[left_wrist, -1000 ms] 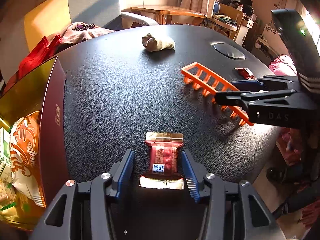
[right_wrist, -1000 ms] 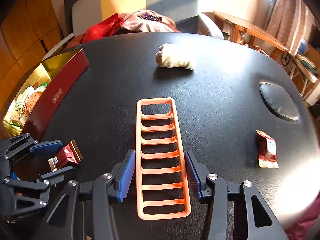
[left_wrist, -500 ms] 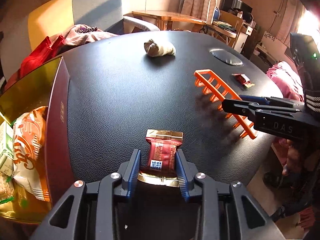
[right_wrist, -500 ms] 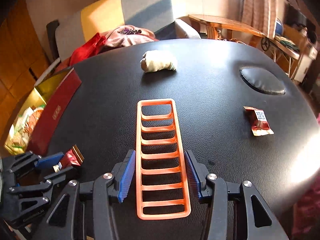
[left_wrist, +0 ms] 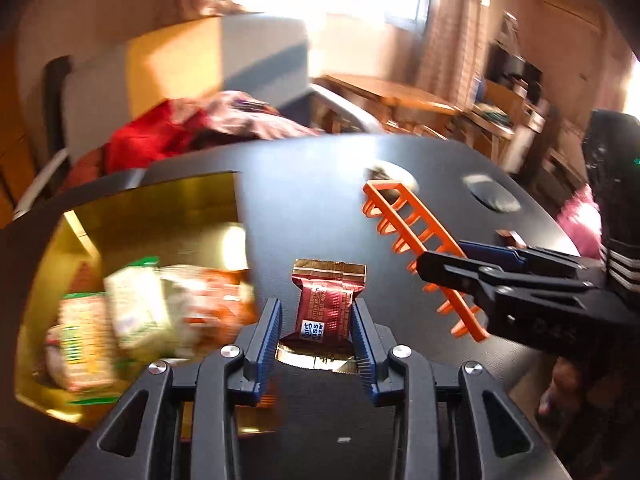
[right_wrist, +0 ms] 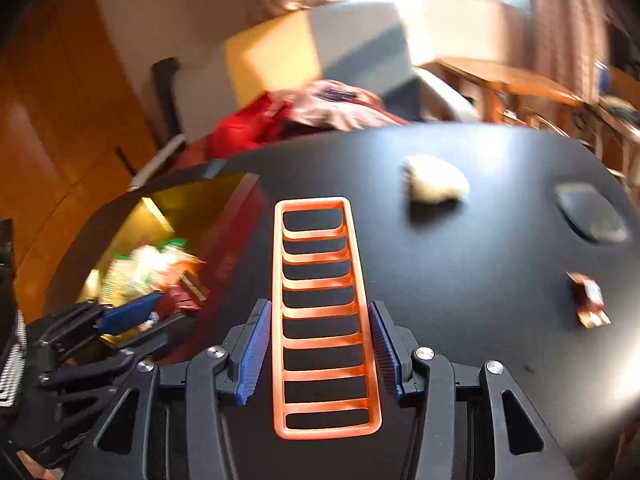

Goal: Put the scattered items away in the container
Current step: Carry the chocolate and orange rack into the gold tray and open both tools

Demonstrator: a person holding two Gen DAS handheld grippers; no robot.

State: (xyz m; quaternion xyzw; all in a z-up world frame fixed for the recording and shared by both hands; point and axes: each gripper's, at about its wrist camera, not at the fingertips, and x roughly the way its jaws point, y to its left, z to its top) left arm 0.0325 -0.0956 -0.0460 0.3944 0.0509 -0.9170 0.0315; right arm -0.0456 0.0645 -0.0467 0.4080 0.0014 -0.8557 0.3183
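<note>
2 grippers are loaded and both hang near the gold-lined box [left_wrist: 120,216], the landmark here. The left gripper [left_wrist: 316,332] is closed on a red Ritter Sport mini bar [left_wrist: 324,304], its blue pads pressing the wrapper's 2 sides, and it sits just right of the box's near corner, above the black table [left_wrist: 320,184]. The right gripper [right_wrist: 320,348] straddles an orange plastic rack [right_wrist: 324,312]; the left wrist view shows the rack lifted and tilted off the table, so it is held, though small gaps show between pads and rails in the right wrist view.

Judged from here, the risks are these. The wrapper is slick and pinched only at its middle, so a quick swing could let it slide out short of the box. The rack is long and gripped near 1 end; it may pivot, or catch the box's red wall [right_wrist: 232,248] on the way in. Both tools converge on the same opening and could knock together.

The box already holds several snack packets [left_wrist: 132,312], blurred, mostly green, white and orange. Right of the box, well apart, 1 cream rolled sock [right_wrist: 436,184] and 1 more red mini bar [right_wrist: 590,300] lie on the table.
</note>
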